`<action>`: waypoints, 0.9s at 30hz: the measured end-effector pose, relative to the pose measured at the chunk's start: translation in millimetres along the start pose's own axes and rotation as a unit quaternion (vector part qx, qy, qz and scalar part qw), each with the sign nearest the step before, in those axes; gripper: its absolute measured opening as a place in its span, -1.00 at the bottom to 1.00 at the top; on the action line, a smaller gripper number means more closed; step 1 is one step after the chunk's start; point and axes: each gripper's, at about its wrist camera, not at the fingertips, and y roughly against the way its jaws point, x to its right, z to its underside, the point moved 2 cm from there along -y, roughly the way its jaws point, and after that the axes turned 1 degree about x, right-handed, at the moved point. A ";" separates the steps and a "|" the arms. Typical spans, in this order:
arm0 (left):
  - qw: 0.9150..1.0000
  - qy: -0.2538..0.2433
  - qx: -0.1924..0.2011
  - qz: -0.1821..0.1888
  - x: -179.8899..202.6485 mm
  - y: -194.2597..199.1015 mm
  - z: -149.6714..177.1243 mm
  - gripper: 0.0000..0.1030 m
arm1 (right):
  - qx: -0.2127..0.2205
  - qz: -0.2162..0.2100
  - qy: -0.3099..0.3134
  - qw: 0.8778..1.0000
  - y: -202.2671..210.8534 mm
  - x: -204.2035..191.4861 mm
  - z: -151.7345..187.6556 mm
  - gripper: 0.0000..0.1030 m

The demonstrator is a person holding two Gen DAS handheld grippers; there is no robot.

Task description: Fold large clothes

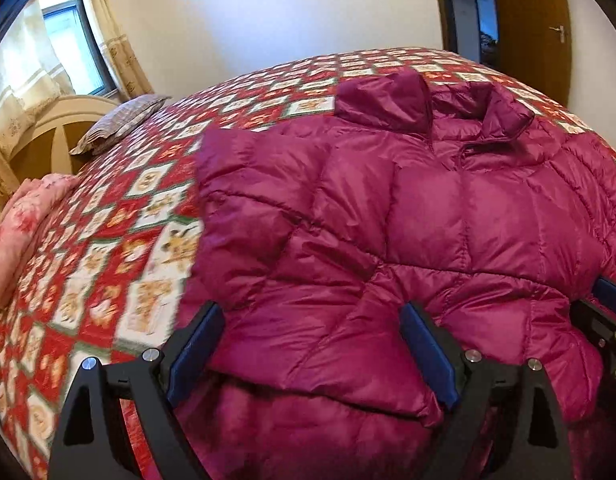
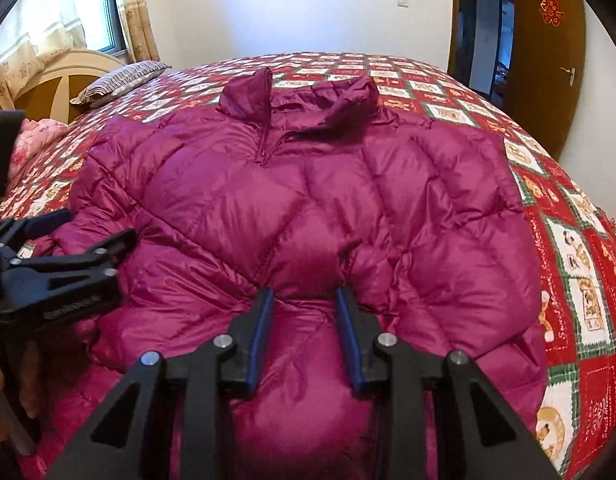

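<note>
Left wrist view: magenta quilted down jacket (image 1: 408, 220) lies spread front-up on a bed covered by a red, white and green patchwork quilt (image 1: 120, 248), collar toward the far edge. Both sleeves appear folded across the body. The left gripper (image 1: 312, 344), black with blue pads, stands with its jaws wide apart over the jacket's near left portion; padded fabric lies between the fingers, but the pads do not press on it. At the right edge, part of the right gripper (image 1: 606, 320) shows against the jacket. A striped grey pillow (image 1: 120, 124) and a pink floral pillow (image 1: 24, 224) lie at the head of the bed, by a cream and wood headboard (image 1: 48, 136). A curtained window (image 1: 68, 40) is behind, and a brown wooden door (image 1: 536, 32) stands at the far right.

Right wrist view: same jacket (image 2: 308, 200) fills the centre, its zip partly open below the collar. The right gripper (image 2: 306, 336) has its jaws drawn narrow, and a ridge of the jacket's lower middle fabric bulges up between the blue pads, pinched by them. The left gripper (image 2: 80, 228) appears at the left edge, over the jacket's left side, jaws apart. The quilt (image 2: 580, 280) shows bare to the right of the jacket. The door (image 2: 548, 60) bears a red paper ornament (image 2: 551, 9).
</note>
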 end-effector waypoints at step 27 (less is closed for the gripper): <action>0.996 0.055 -0.028 -0.066 -47.4 -100.1 -56.1 0.84 | 0.014 0.056 -0.061 0.996 -29.9 97.1 -46.3 0.00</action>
